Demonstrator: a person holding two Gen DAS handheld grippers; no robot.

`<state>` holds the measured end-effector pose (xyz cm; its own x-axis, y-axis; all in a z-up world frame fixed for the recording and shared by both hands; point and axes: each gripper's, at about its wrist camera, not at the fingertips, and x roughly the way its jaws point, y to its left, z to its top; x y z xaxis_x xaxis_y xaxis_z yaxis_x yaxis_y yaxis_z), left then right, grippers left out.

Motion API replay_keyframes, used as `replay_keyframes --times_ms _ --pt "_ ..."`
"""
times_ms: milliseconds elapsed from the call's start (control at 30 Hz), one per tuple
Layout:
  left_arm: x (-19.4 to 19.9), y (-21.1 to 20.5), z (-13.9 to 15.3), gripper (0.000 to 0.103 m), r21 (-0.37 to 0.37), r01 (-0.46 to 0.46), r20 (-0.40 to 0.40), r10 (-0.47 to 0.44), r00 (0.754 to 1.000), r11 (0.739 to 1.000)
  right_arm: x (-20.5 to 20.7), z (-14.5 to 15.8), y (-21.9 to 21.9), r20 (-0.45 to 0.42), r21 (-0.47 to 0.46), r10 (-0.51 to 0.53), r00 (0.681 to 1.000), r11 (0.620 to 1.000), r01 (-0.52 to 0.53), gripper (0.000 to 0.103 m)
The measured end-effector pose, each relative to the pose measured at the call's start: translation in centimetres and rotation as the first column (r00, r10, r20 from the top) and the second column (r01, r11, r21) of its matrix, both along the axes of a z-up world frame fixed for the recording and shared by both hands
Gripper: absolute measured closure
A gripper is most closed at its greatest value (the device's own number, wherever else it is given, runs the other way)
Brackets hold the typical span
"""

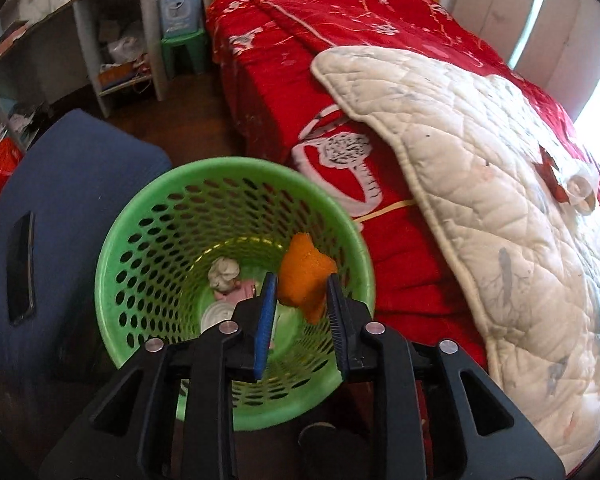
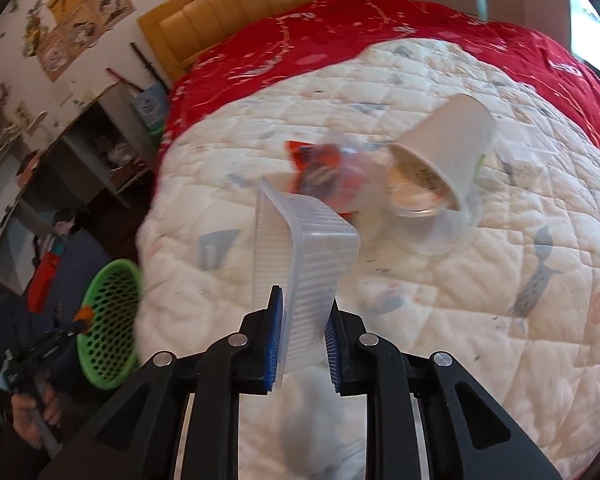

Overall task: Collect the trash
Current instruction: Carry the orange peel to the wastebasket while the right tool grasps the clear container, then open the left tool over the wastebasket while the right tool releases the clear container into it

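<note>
Left claw (image 1: 300,280) spread, we drop the orange scrap (image 1: 306,276) over the green basket (image 1: 140,216); right claw (image 2: 302,300) pinches the plastic tray (image 2: 306,248) lifted off the bed's quilt (image 2: 460,300).

Both handheld tools share one build: matte black plastic frames that fan out into triangular cut-outs behind the tongs. On the left gripper (image 1: 300,288), four round silver pivot pins sit in a row behind the fingers, two on each side, and the inner faces carry ribbed pads, bright blue on one side and dark on the other. The right gripper (image 2: 302,312) shows the same four silver pins, with blue ribbed pads on both inner faces and pale metal strips running back beneath the black arms. Seen from the right wrist, the left tool's handle is a grey bar, gripped by a hand (image 2: 32,408) below a dark sleeve.
</note>
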<state>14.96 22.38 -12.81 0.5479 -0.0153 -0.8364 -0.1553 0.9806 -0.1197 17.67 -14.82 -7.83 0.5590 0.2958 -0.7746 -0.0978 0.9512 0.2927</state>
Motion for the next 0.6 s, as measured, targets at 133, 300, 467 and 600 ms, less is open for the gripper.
replay_keyframes --times_ms 133,300,467,600 --pt "-1.2 0.7 0.9 0.058 0.013 -0.025 0.025 0.025 0.999 1.000 -0.9 1.4 2.8 0.010 0.032 0.064 0.998 0.997 -0.064 0.083" --pt "-2.9 1.9 2.5 0.037 0.033 -0.058 0.061 0.056 0.997 0.998 -1.6 2.7 7.3 0.021 0.042 0.151 0.988 0.987 -0.152 0.083" --pt "-5.2 4.0 3.9 0.032 0.028 -0.099 0.093 0.096 0.991 0.995 -1.8 3.3 13.2 0.022 0.058 0.252 0.967 0.966 -0.253 0.083" --pt "-6.7 5.8 4.6 0.029 0.025 -0.137 0.115 0.133 0.984 0.990 -1.8 2.9 18.4 0.011 0.056 0.329 0.944 0.943 -0.329 0.083"
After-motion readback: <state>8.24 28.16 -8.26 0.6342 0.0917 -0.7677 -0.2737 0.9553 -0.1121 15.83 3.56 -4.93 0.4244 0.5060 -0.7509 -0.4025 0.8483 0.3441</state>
